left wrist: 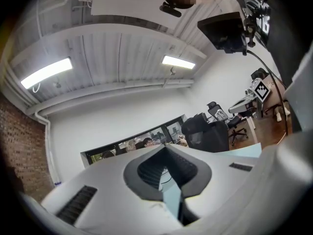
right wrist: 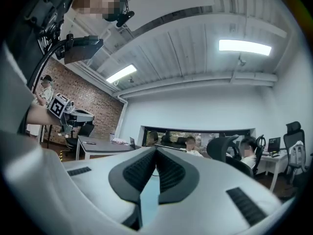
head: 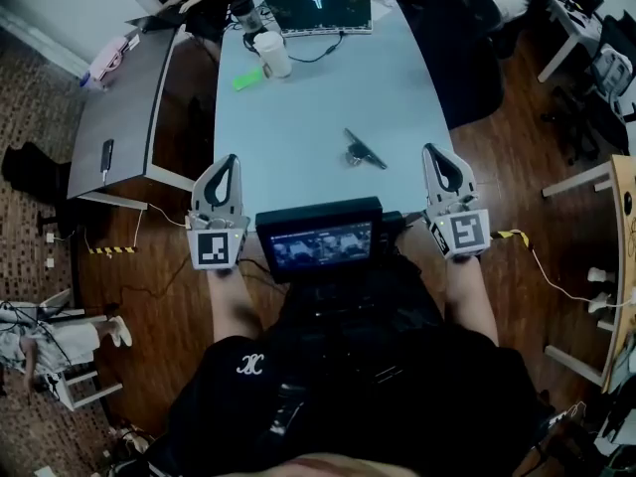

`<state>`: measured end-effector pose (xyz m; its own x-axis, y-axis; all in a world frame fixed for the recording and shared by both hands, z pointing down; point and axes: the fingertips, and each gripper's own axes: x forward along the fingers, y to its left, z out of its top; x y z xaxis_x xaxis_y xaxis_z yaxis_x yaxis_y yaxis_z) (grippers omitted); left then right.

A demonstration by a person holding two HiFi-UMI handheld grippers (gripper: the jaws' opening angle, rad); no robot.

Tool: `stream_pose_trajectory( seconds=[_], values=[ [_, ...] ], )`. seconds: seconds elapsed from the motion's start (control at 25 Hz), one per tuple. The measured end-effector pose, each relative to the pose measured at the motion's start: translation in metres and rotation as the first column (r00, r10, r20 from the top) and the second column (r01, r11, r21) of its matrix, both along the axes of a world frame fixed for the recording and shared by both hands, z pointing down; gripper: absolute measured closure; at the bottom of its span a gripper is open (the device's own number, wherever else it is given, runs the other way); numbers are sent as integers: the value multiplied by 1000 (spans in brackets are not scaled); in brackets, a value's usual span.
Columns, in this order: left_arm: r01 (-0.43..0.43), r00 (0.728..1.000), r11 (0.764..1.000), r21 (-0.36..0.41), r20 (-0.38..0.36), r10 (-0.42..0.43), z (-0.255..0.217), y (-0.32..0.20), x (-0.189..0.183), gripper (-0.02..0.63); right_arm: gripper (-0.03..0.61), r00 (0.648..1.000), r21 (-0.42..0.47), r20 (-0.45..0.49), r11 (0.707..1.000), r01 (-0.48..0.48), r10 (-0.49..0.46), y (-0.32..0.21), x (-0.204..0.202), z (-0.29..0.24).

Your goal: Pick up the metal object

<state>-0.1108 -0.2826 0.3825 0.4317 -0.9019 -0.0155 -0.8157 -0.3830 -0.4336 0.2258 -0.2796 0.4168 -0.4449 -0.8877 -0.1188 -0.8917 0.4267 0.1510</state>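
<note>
The metal object [head: 364, 150], a dark slim tool with a small shiny part at its left end, lies on the pale blue table [head: 298, 127] near the front edge. My left gripper [head: 232, 158] hovers at the table's front left, well left of the object, with its jaws shut and nothing in them. At the front right, just right of the object, my right gripper [head: 430, 149] is also shut and empty. Both gripper views look upward past closed tips, left gripper [left wrist: 165, 146] and right gripper [right wrist: 156, 149], and the object is hidden in them.
At the table's far end stand a laptop [head: 318, 10], a white cup [head: 272, 54] and a green item [head: 247, 78]. A grey side desk [head: 124, 107] adjoins on the left, a black office chair [head: 462, 38] on the right. A small screen [head: 320, 238] sits at my chest.
</note>
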Motion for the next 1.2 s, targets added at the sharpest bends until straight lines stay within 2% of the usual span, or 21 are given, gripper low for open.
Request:
stream_pose_trajectory(
  seconds=[0.2,0.4,0.48,0.56,0.68,0.84,0.88,0.92,0.96,1.08,1.2],
  values=[
    [-6,1000,1000,-8,14,6,3,-18,5,600,591,1000,-10,4,1000,21,-21,-24,-4,5],
    [-9,1000,1000,-7,29,9,0,-27,-12,598,584,998,-18,-33,998,59,-60,-39,-30,16],
    [1,1000,1000,-6,15,-1,-3,-29,-25,598,575,994,-44,-63,996,81,-84,-43,-46,29],
    [17,1000,1000,-10,5,-17,-4,-32,-41,598,563,986,-114,-111,987,110,-123,-50,-65,54],
    [26,999,999,-21,34,-25,-1,-38,-60,598,548,956,-226,-220,963,146,-196,-66,-94,106],
    [14,999,1000,-16,48,-13,-2,-43,-68,598,541,936,-402,-257,907,123,-241,-88,-102,188],
    [11,999,1000,-16,51,-10,-1,-45,-69,598,486,937,-452,-251,886,107,-242,-94,-101,208],
    [7,998,1000,-19,57,-6,-1,-46,-70,598,396,938,-495,-248,864,92,-242,-98,-101,226],
    [5,998,1000,-22,62,-3,-2,-47,-70,598,367,936,-528,-254,846,78,-245,-101,-101,242],
    [12,998,1000,-26,62,-10,-5,-51,-73,598,322,904,-591,-305,804,67,-300,-104,-110,278],
    [16,998,1000,-15,66,-15,-8,-52,-77,598,307,855,-603,-368,794,80,-365,-102,-126,297]
  ],
)
